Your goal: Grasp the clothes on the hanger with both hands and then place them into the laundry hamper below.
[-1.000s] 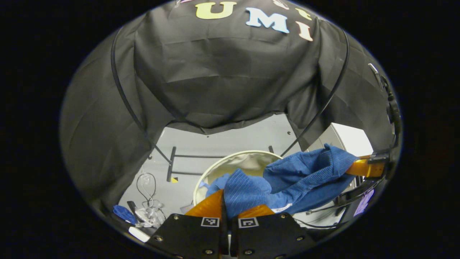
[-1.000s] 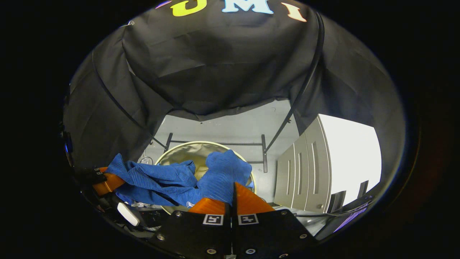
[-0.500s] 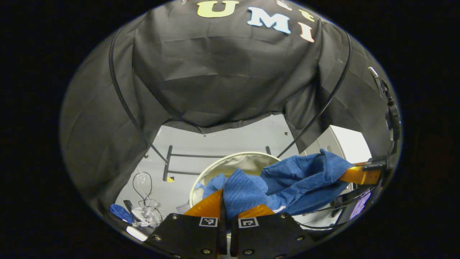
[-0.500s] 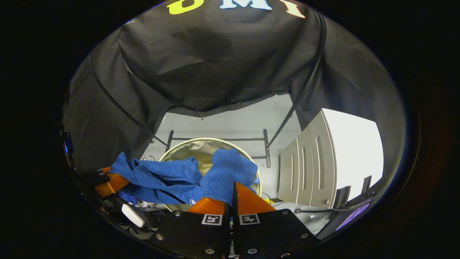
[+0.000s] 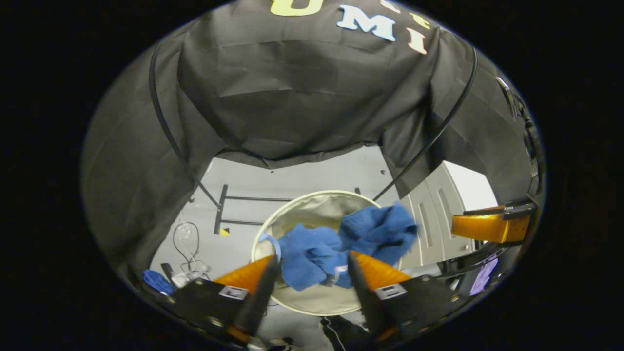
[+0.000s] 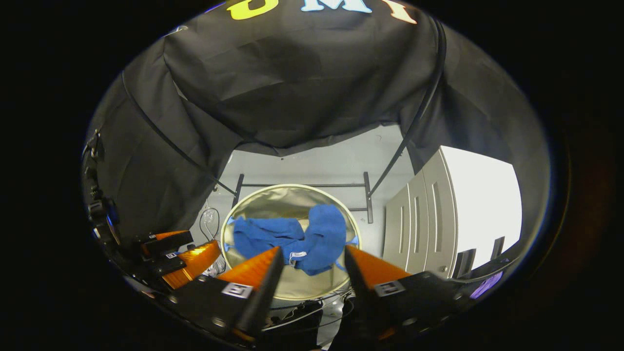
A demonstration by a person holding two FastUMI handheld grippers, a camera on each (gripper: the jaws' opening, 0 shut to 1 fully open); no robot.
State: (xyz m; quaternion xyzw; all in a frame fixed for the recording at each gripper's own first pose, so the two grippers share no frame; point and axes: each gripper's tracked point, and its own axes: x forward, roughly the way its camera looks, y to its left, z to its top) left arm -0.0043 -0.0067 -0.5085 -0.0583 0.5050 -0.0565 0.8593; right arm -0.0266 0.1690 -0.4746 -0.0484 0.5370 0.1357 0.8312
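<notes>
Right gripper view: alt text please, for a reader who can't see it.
A blue garment lies crumpled in the round laundry hamper on the floor. The right gripper hangs above it, jaws open and empty; the left gripper shows at lower left.

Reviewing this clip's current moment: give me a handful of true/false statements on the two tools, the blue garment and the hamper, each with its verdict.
1. The left tool is open. True.
2. The right tool is clamped on the blue garment. False: its fingers stand apart, with nothing between them.
3. The blue garment lies over the opening of the laundry hamper. True.
4. The hamper's opening is square. False: its rim is round.
5. A pale cabinet stands beside the hamper in the right gripper view. True.
6. The garment is red. False: it is blue.
</notes>
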